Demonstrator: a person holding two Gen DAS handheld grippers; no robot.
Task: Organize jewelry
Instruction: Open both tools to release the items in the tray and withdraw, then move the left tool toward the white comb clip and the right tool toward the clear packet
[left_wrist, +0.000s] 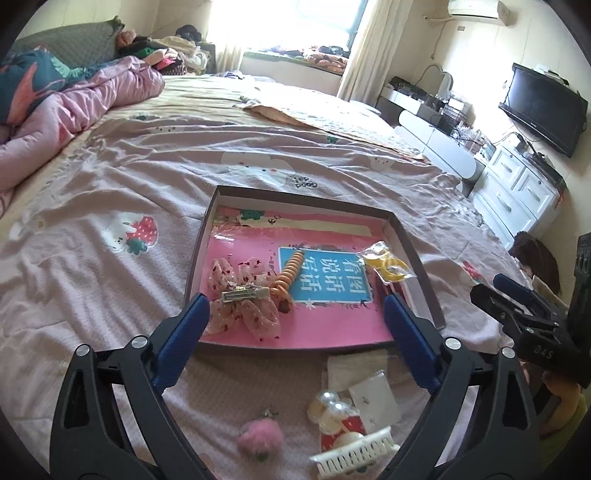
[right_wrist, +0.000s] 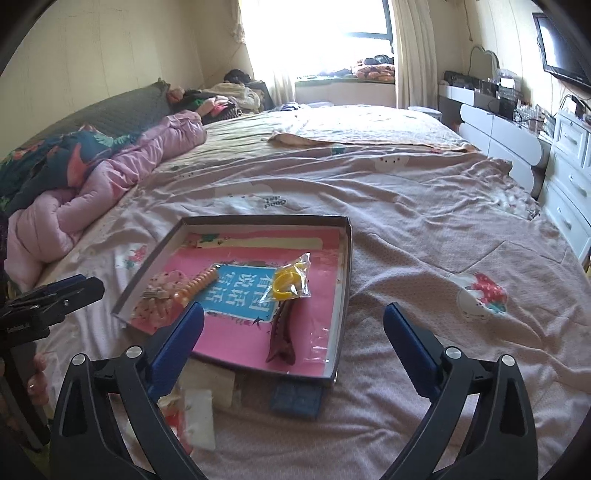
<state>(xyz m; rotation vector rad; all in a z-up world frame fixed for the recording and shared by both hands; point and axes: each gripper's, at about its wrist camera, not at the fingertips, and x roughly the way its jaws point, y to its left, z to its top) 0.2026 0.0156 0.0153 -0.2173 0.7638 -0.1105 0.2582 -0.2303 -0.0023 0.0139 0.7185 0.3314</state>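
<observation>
- Shallow tray (left_wrist: 413, 243) flat on a pink bedspread (left_wrist: 110, 192), low dark walls on all four sides, near wall closest to both tools.
- Inside the tray, left to right: pink bow clip (left_wrist: 240, 295) at the near-left corner, orange spiral tie (left_wrist: 288, 273) just beside it, bagged yellow rings (left_wrist: 386, 264) against the right wall.
- Dark claw clip (right_wrist: 282, 336) lying lengthwise near the tray's right wall, seen from the right wrist.
- Left gripper (left_wrist: 291, 306) wide apart, nothing between the blue pads, poised over the tray's near wall.
- Right gripper (right_wrist: 293, 314) likewise spread wide and empty, over the tray's near-right corner.
- Open bedspread stretching wide beyond the tray and to its right, wrinkled but bare.
- Clutter on the near side, outside the tray: pink pompom (left_wrist: 258, 439), white comb (left_wrist: 354, 454), small white card (left_wrist: 375, 400), clear beads on a red-and-white pack (left_wrist: 340, 417), dark blue square (right_wrist: 295, 400).
- Bunched pink quilt (left_wrist: 74, 110) along the far left; white drawers (left_wrist: 517, 184) and wall TV (left_wrist: 543, 107) past the bed's right edge.
</observation>
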